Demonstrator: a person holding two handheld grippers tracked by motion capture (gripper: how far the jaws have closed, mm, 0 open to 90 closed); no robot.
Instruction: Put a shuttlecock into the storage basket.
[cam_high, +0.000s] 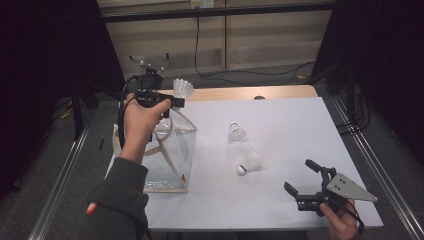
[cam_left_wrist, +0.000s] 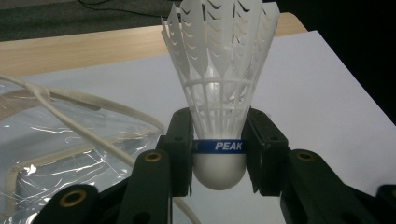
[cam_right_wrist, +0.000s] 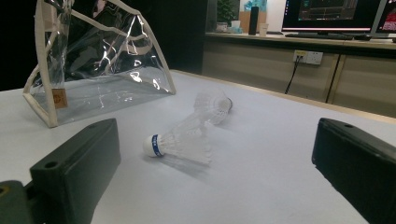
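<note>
the left gripper (cam_high: 176, 102) is raised above the clear bag (cam_high: 172, 150) at the left of the white surface (cam_high: 280, 125). its jaws are narrow and clamp a white shuttlecock (cam_left_wrist: 219, 107) by the rounded cork, pads pressing on both sides at the blue band marked "peak"; the feather skirt points away from the gripper, and in the high view the skirt (cam_high: 183, 88) sticks out just past the jaws toward the far edge. the person's left hand (cam_high: 141, 120) wraps the gripper body, w/ a dark sleeve below it.

the bag is transparent w/ cream trim & straps and stands on the surface under the left gripper.

two more shuttlecocks sit mid-surface, near each other but apart: one upright (cam_high: 236, 133) on its skirt, the other on its side (cam_high: 249, 163) w/ the cork toward the near edge.

the right gripper (cam_high: 302, 180) is low at the near right corner, jaws wide w/ nothing between them, aimed at the lying shuttlecock but well apart from it.
</note>
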